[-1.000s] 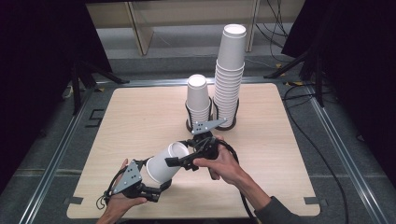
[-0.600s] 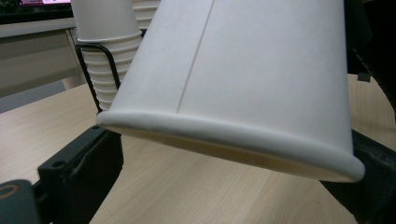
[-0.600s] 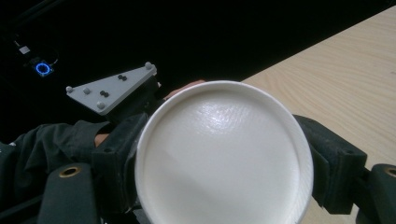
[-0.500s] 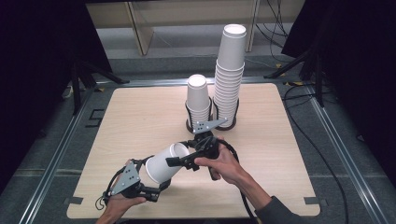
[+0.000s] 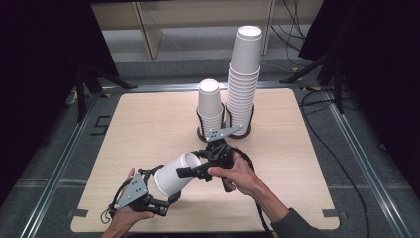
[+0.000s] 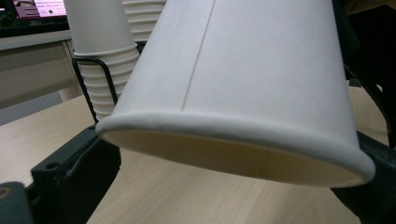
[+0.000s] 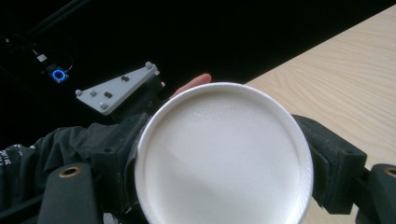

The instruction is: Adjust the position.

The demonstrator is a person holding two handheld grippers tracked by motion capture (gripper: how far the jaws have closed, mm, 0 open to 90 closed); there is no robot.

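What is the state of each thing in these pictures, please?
Paper cup: on its side, off the table, between both claws.
Left claw: jaws just opened; cup rim between them.
Right claw: shut on the cup's base.
Short cup stack: upright in wire holder.
Tall cup stack: upright in wire holder.

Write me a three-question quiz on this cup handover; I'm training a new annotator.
1. Which end of the paper cup sits between the jaws of the right gripper? A: the rim. B: the base. C: neither end.
2. True or false: in the high view, the shorter cup stack stands to the right of the taller cup stack.
3. Which gripper is at the cup's open rim?

Key:
1. B; the jaws press on the base from both sides.
2. False; it stands to the left.
3. The left gripper; its jaws have just been opening, with the rim end between them.
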